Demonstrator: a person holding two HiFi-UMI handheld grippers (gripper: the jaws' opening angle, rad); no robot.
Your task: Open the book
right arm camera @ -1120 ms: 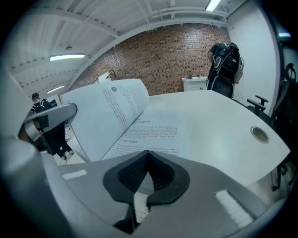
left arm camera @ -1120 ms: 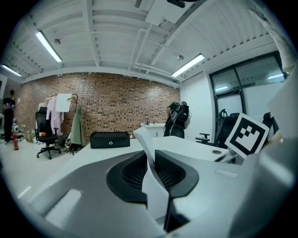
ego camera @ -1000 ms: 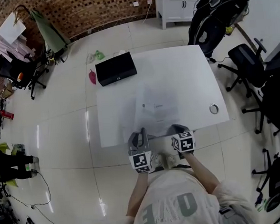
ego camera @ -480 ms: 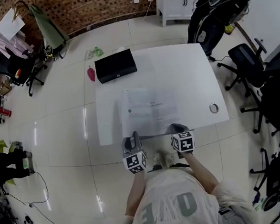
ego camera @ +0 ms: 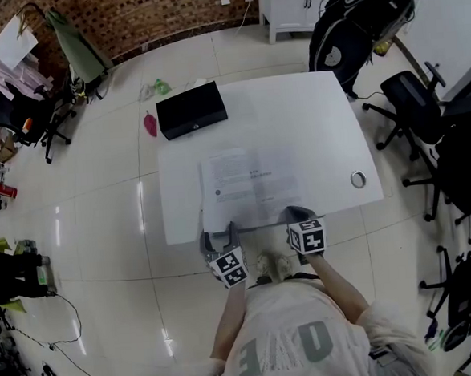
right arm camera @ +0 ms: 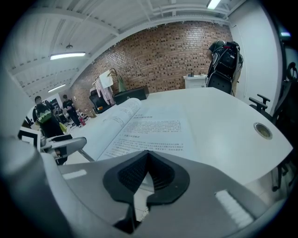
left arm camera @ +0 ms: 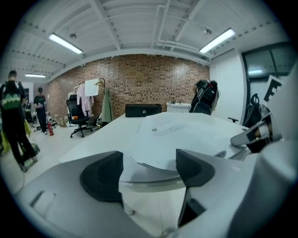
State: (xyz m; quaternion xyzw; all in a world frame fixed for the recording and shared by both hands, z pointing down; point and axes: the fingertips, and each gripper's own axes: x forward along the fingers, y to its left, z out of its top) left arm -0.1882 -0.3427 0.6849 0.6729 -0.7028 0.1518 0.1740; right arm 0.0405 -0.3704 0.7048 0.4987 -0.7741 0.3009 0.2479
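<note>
The book (ego camera: 250,185) lies open and flat on the white table (ego camera: 295,115), its printed pages facing up. My left gripper (ego camera: 220,237) is at the table's near edge, by the book's left page. Its jaws are opening, and in the left gripper view (left arm camera: 148,167) the page edge of the book (left arm camera: 172,135) shows between the pads without touching them. My right gripper (ego camera: 300,215) rests at the near edge of the right page. In the right gripper view (right arm camera: 146,174) its pads meet just in front of the book (right arm camera: 149,128); whether they pinch a page I cannot tell.
A black box (ego camera: 191,110) sits on the table's far left corner. A small metal ring (ego camera: 358,179) lies near the right edge. Office chairs (ego camera: 411,107) stand to the right, a backpack (ego camera: 345,23) beyond the table, and more chairs and clutter (ego camera: 21,118) at the left.
The book's left half has come down flat. My left gripper has dropped back toward the table's near edge, and its jaws have spread apart. The right gripper has stayed put.
</note>
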